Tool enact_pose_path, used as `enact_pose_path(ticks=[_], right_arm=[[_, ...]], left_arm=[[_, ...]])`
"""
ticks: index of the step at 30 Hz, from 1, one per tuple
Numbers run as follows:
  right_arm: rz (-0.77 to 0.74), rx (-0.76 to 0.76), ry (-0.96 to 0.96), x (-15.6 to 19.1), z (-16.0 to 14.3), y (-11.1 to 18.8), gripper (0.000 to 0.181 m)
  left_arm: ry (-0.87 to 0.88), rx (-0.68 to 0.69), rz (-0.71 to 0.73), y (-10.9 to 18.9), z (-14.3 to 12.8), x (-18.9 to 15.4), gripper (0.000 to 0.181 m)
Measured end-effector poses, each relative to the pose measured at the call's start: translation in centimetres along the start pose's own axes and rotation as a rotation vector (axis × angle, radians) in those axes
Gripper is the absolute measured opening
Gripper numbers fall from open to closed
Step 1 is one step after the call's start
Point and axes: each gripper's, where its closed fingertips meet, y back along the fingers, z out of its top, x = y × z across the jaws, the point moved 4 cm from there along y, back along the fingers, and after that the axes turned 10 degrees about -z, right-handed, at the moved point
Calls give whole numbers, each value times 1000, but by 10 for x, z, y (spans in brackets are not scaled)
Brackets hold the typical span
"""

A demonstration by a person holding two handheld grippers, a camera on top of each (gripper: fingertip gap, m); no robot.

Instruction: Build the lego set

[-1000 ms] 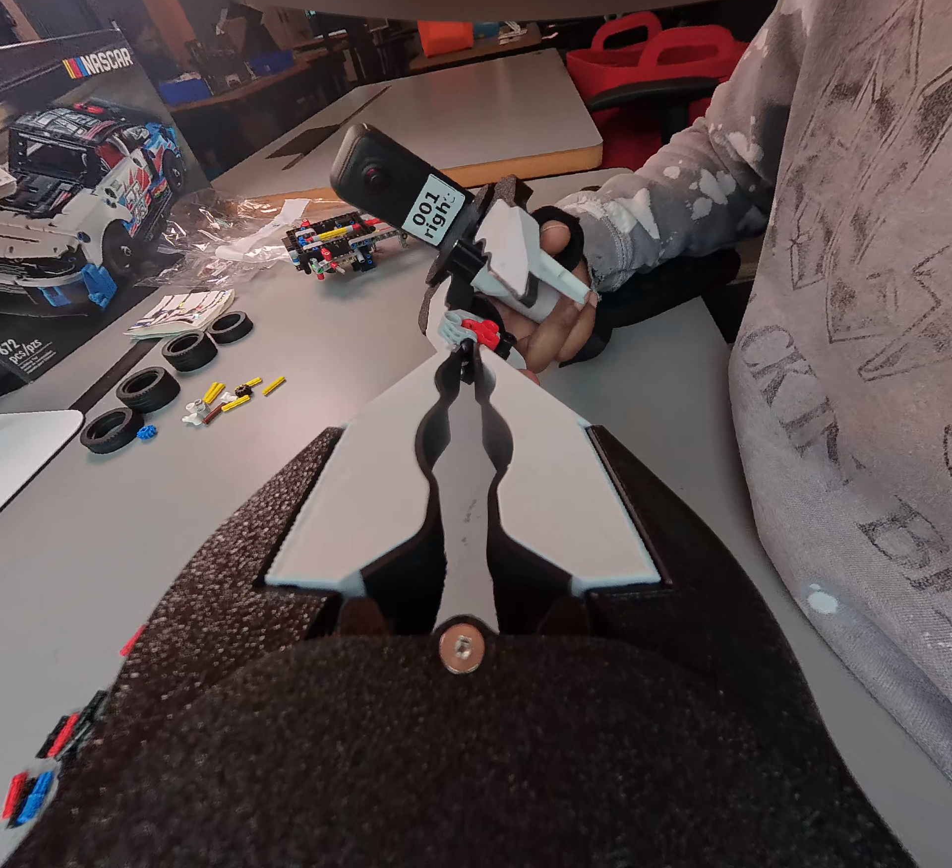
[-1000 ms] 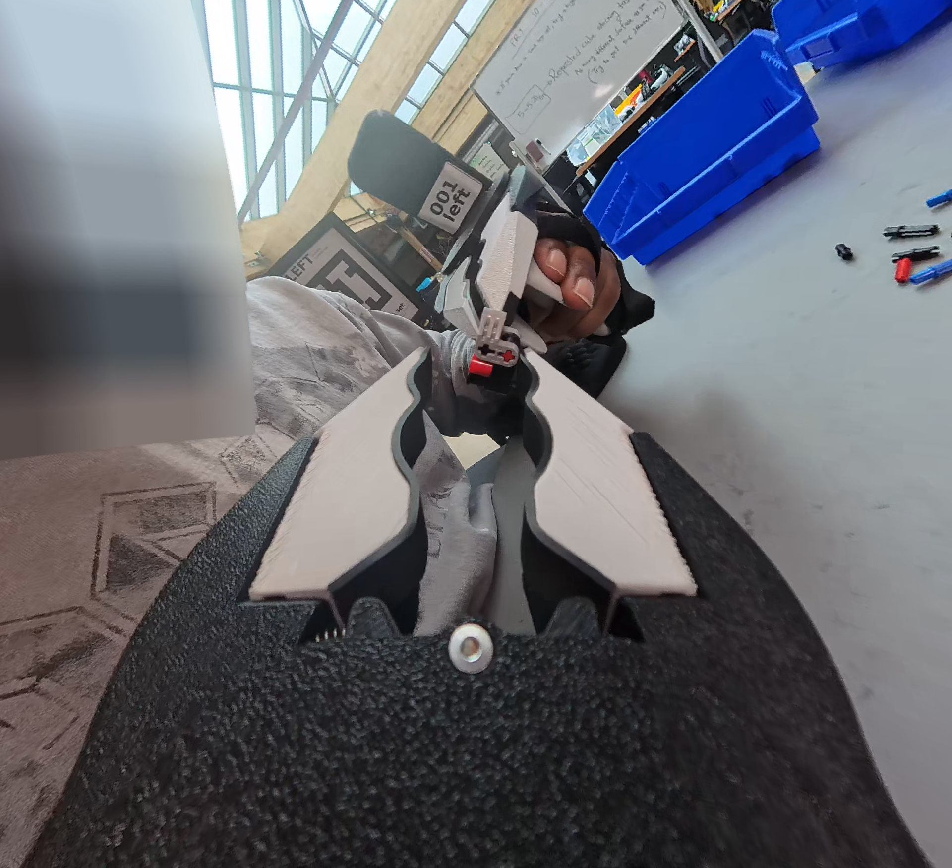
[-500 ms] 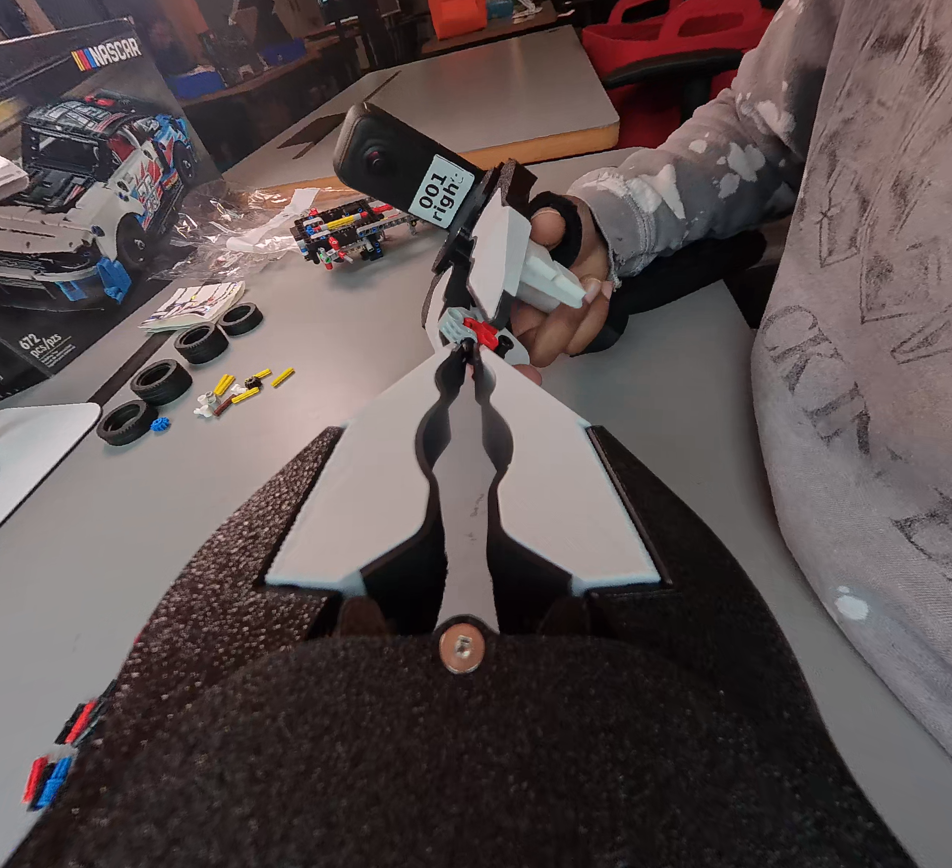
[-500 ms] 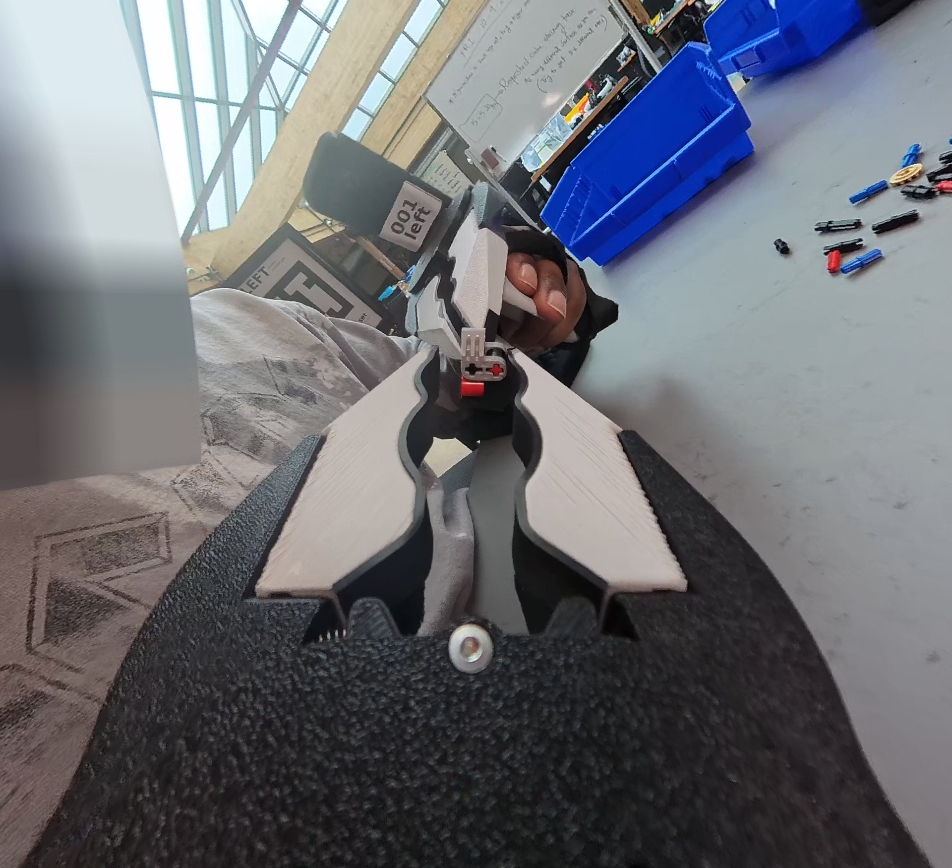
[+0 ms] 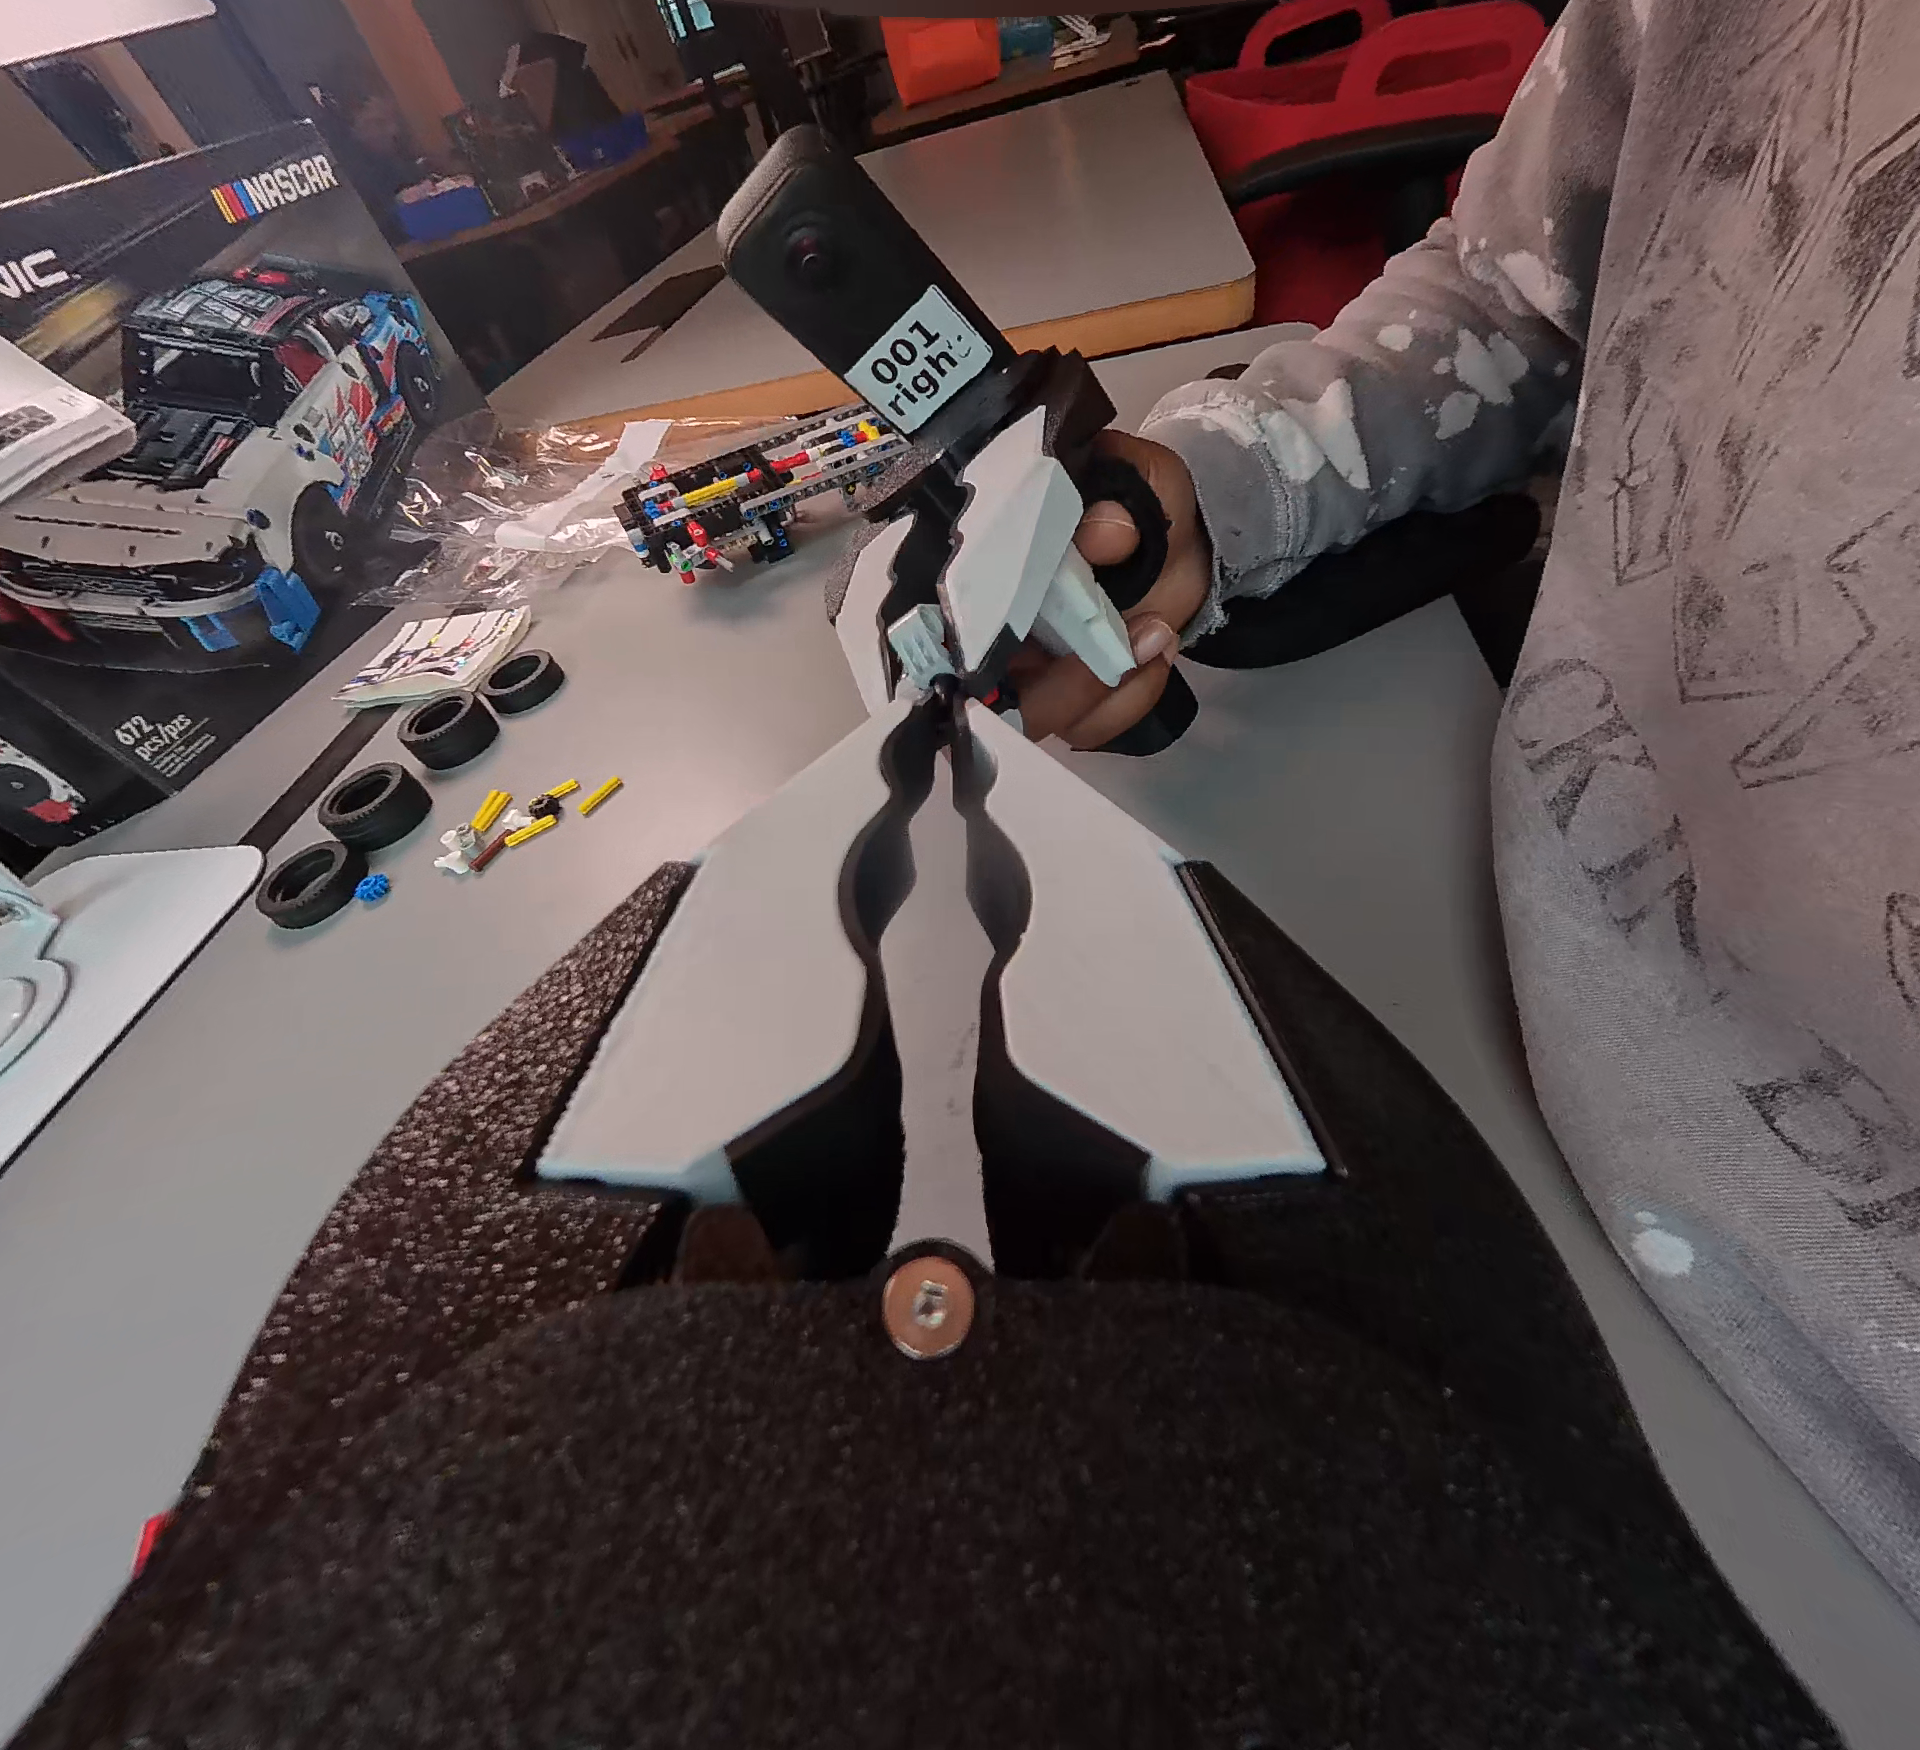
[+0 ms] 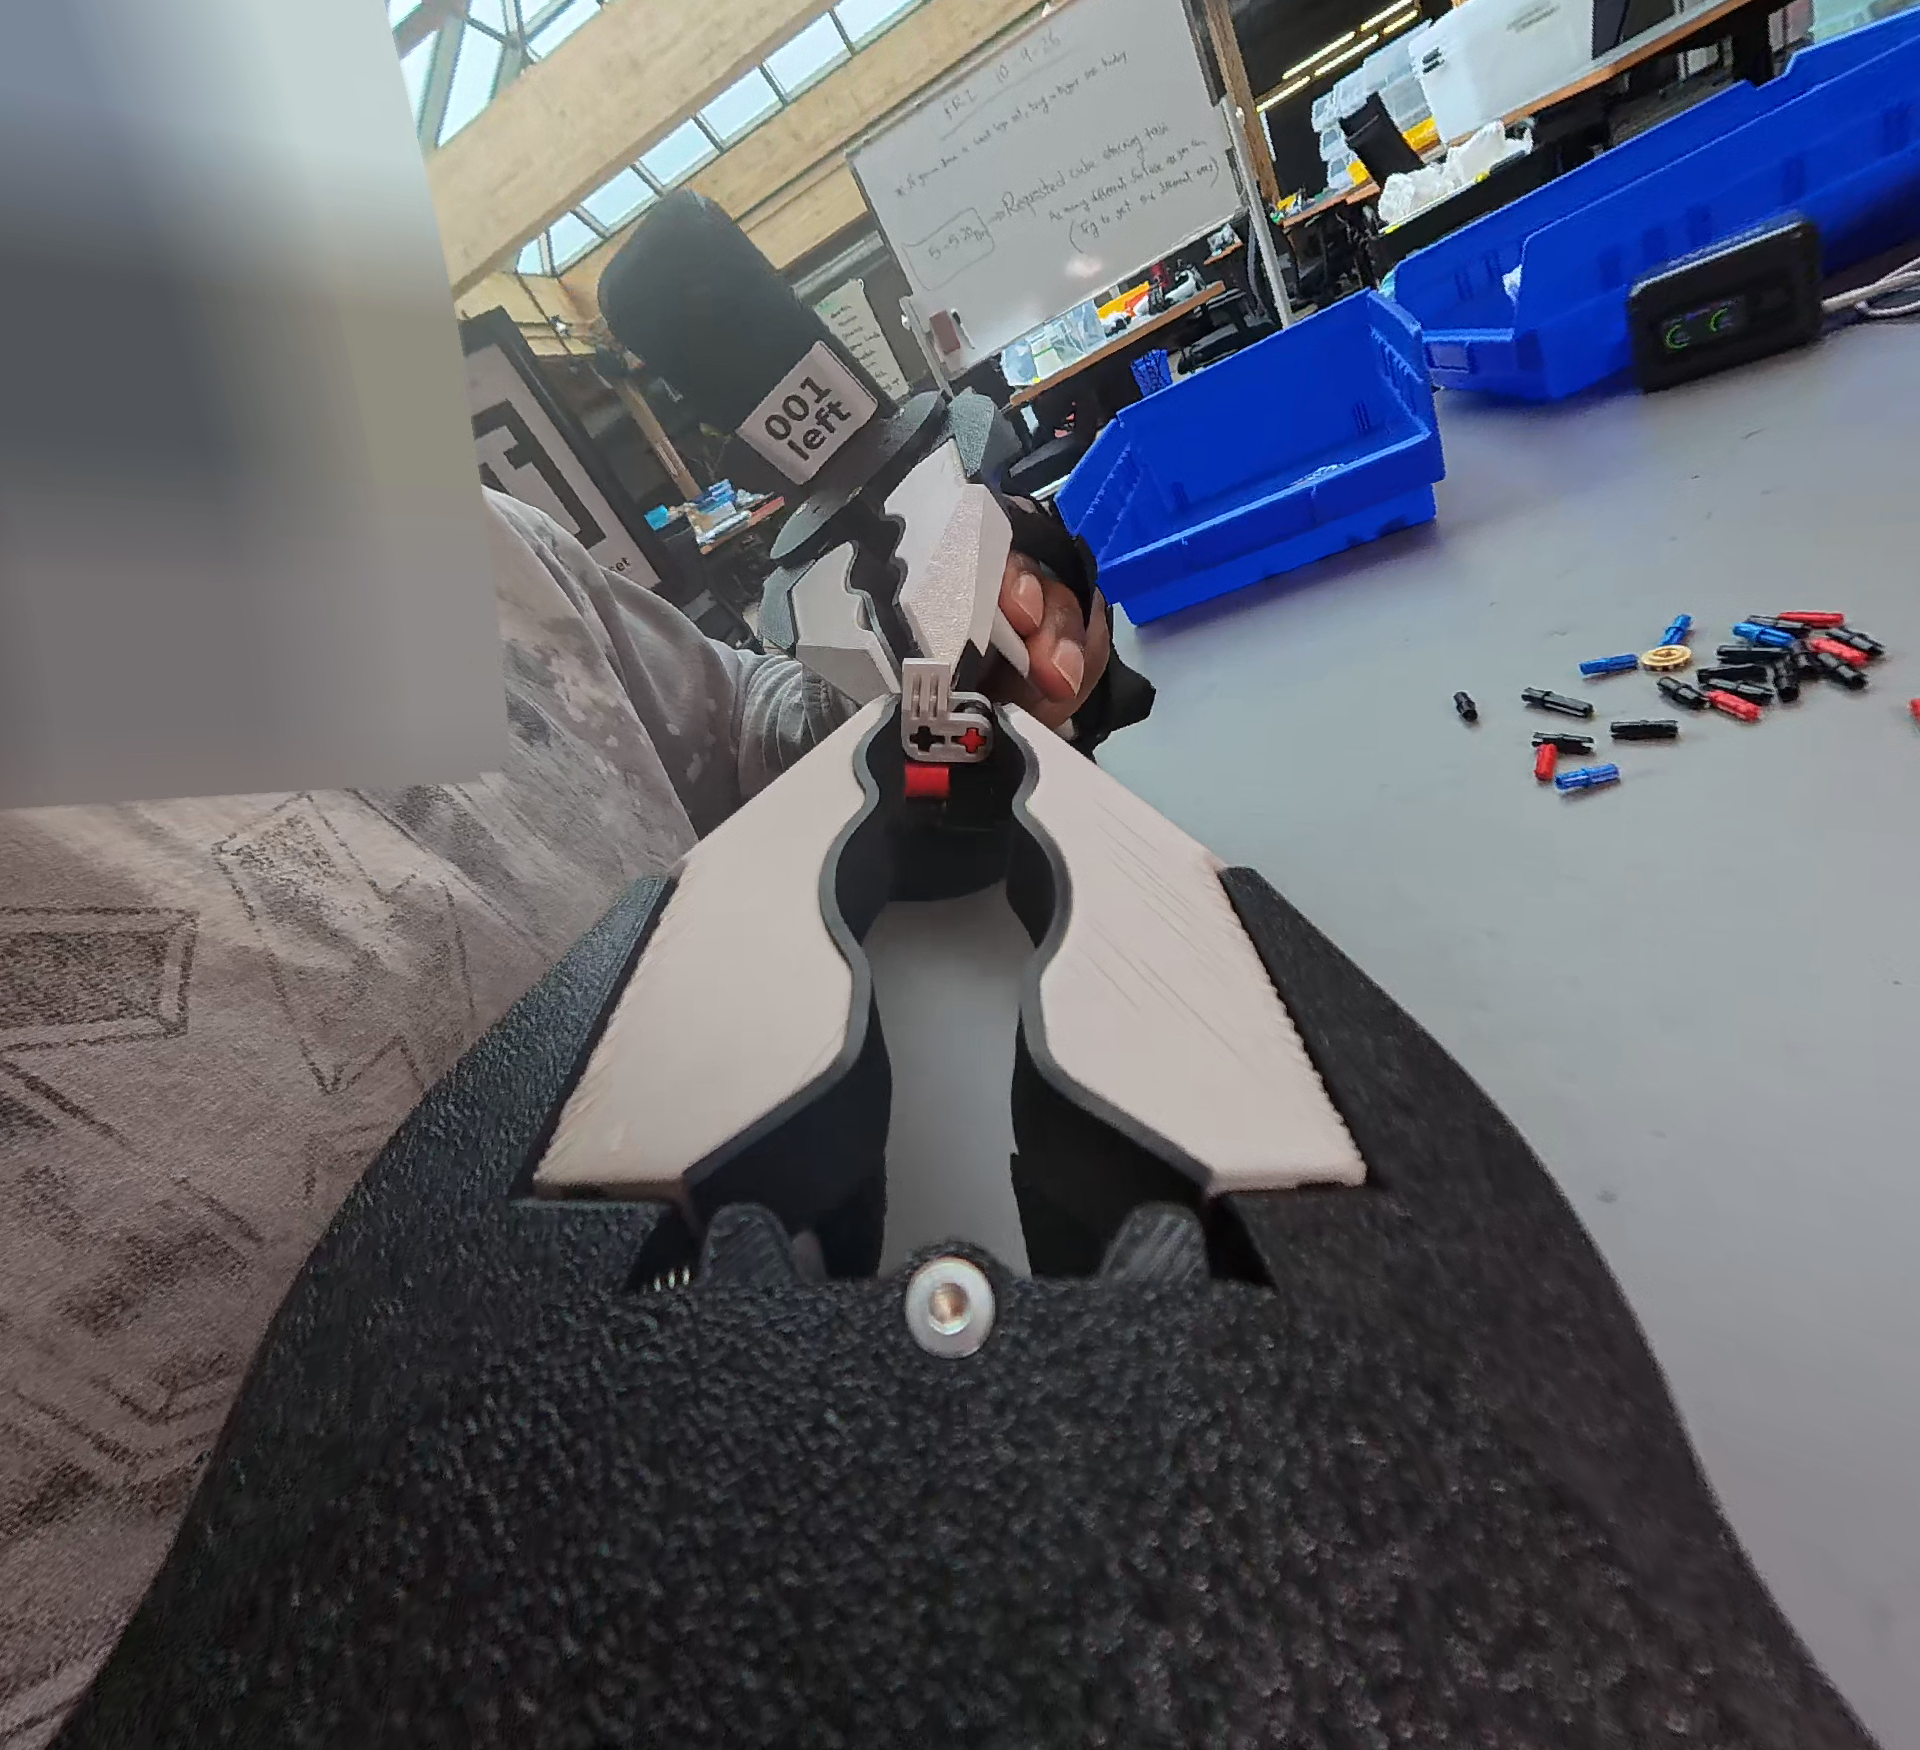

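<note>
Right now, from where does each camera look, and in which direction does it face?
Left wrist view: sits on the left gripper, faces across the table to the tyres and chassis; shows its fingers, a sleeve.
Right wrist view: sits on the right gripper, faces the blue bins and loose pins; shows its own fingers.
Shared: the small grey lego piece, both grippers.

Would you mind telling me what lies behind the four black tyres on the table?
Behind the black tyres lie a sticker sheet and crumpled clear plastic bags, with the set's box beyond. Whatever sits under the bags is hidden.
</note>
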Motion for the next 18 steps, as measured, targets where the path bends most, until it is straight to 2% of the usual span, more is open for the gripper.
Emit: enact_pose_path(ticks=[7,8,9,10,11,12,14,16,18], right_arm=[[67,6,54,10,2,5,14],[-38,-46,31,-11,10,18,13],[-110,-129,-52,-37,23,46,13],[-115,-180,-50,-40,32,63,12],[-112,-130,62,-28,27,54,14],[-78,-118,120,-15,21,39,14],[-64,-70,151,-15,12,21,14],[-93,-112,226,-16,20,22,14],[-123,-116,336,-11,19,19,15]], left_arm=[[85,-58,-91,2,9,-8,2],[119,-202,-119,20,27,-7,0],[174,-311,-61,46,41,6,0],[184,-381,48,70,44,22,0],[210,-385,114,78,35,33,0],[289,-307,85,67,16,36,0],[392,-176,-20,39,-9,30,0],[452,-166,-101,24,-14,22,2],[581,-200,-174,12,-19,21,22]])
